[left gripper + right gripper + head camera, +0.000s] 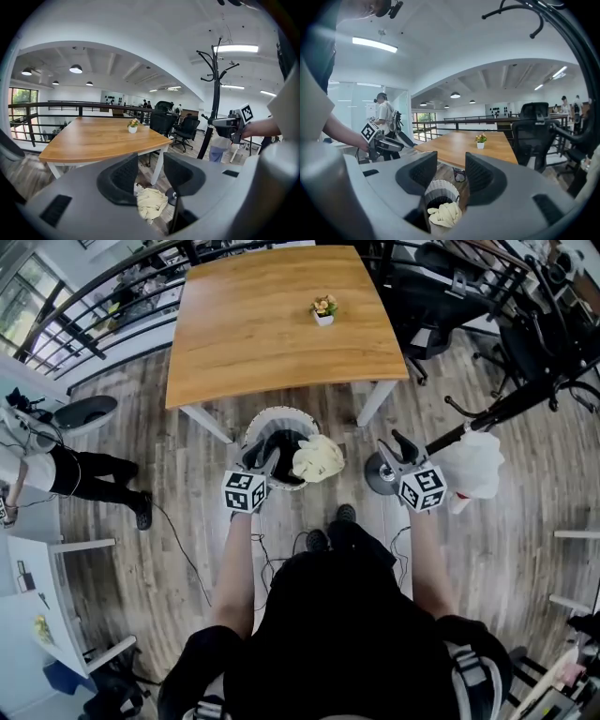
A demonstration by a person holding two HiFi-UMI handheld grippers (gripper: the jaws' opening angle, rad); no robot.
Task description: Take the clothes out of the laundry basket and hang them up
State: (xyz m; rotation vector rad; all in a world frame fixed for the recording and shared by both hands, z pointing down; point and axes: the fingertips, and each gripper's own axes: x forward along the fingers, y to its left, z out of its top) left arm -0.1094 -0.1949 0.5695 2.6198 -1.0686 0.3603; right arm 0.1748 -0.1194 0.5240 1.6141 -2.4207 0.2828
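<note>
A white ribbed laundry basket [263, 420] stands on the floor in front of the table, with dark clothes inside. A cream garment [319, 457] drapes over its right rim. My left gripper [264, 457] hovers over the basket's near rim, open, with nothing between its pads. In the left gripper view the cream garment [151, 204] shows below the open left gripper [150, 161]. My right gripper [397, 446] is open and empty, to the right of the basket by the coat stand base [378, 476]. The right gripper view looks past the open right gripper [451, 159] at the basket [439, 188] and cream garment [445, 213].
A wooden table [281, 320] with a small flower pot [323, 310] stands beyond the basket. A dark coat stand [214, 93] rises at the right, with a white garment [473, 465] hanging on it. Office chairs [441, 287] sit behind. A person [66, 474] stands at far left.
</note>
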